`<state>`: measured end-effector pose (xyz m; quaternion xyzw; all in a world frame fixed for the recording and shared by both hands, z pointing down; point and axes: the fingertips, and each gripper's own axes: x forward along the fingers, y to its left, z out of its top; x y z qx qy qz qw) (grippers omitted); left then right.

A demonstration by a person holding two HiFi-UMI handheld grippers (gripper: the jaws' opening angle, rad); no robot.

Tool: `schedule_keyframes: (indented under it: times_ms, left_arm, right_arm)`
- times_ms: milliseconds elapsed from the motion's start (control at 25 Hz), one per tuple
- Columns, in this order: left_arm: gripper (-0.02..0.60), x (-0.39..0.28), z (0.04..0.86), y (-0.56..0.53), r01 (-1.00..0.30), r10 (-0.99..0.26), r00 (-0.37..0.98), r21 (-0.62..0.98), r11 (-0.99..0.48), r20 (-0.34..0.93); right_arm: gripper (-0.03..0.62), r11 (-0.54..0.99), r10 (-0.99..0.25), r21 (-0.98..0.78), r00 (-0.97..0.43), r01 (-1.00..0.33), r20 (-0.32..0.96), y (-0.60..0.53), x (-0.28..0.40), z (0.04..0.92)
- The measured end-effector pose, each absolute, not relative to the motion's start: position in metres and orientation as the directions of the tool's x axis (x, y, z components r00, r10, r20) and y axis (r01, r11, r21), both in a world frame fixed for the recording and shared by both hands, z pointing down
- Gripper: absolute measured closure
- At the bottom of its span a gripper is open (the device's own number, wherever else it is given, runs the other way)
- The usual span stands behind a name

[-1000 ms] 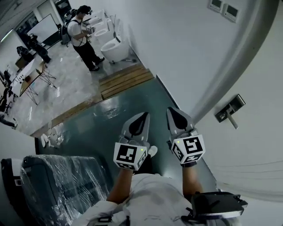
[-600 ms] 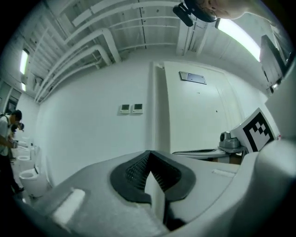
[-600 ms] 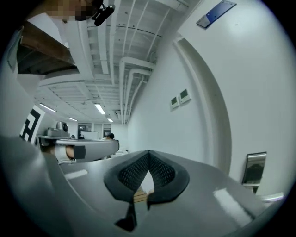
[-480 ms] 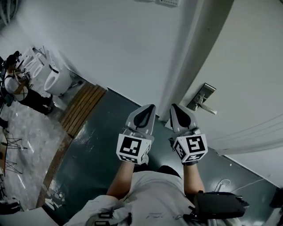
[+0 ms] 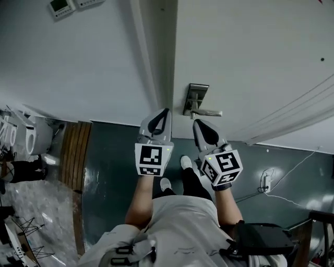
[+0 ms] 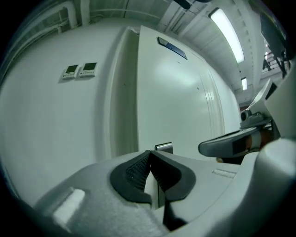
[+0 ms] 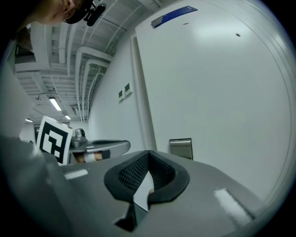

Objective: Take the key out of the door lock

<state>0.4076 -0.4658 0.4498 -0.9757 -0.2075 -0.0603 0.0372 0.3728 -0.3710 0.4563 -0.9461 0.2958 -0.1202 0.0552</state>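
A white door (image 5: 250, 62) carries a steel lock plate (image 5: 196, 98) with a lever handle (image 5: 210, 112). I cannot make out a key on it in any view. My left gripper (image 5: 166, 110) is shut and empty, its tip just left of the plate. My right gripper (image 5: 196, 122) is shut and empty too, just below the handle. In the left gripper view the shut jaws (image 6: 149, 152) hide all but the plate's top edge (image 6: 163, 147). The right gripper view shows the plate (image 7: 181, 148) just right of its shut jaws (image 7: 148, 152).
The door frame (image 5: 151, 62) runs left of the lock, with wall control panels (image 5: 70, 6) further left. Below lie a dark green floor (image 5: 115, 172), wooden planks (image 5: 73, 156), toilets (image 5: 21, 138), a person (image 5: 15, 169) and a cable (image 5: 282, 182).
The person has turned towards the door: the lock plate went from the right of the head view to its centre, and both shut grippers now point at it from close by.
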Motion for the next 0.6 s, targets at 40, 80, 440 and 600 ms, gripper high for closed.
schedule_keyframes:
  times_ms: [40, 80, 440, 600]
  left_arm:
    - [0.581, 0.420, 0.453, -0.463, 0.410, 0.400, 0.907, -0.060, -0.910, 0.129]
    - [0.576, 0.431, 0.456, -0.459, 0.419, 0.411, 0.903, -0.048, -0.907, 0.123]
    - [0.367, 0.505, 0.474, -0.439, 0.489, 0.487, 0.866, 0.012, -0.872, 0.111]
    - [0.368, 0.519, 0.475, -0.438, 0.509, 0.510, 0.857, 0.042, -0.860, 0.075]
  right_arm:
    - [0.589, -0.824, -0.565, -0.180, 0.801, -0.537, 0.197, -0.365, 0.379, 0.458]
    - [0.589, -0.831, -0.554, -0.185, 0.808, -0.525, 0.200, -0.359, 0.385, 0.461]
    - [0.589, -0.870, -0.486, -0.239, 0.831, -0.431, 0.271, -0.325, 0.416, 0.499]
    - [0.589, -0.877, -0.472, -0.261, 0.827, -0.403, 0.305, -0.320, 0.418, 0.522]
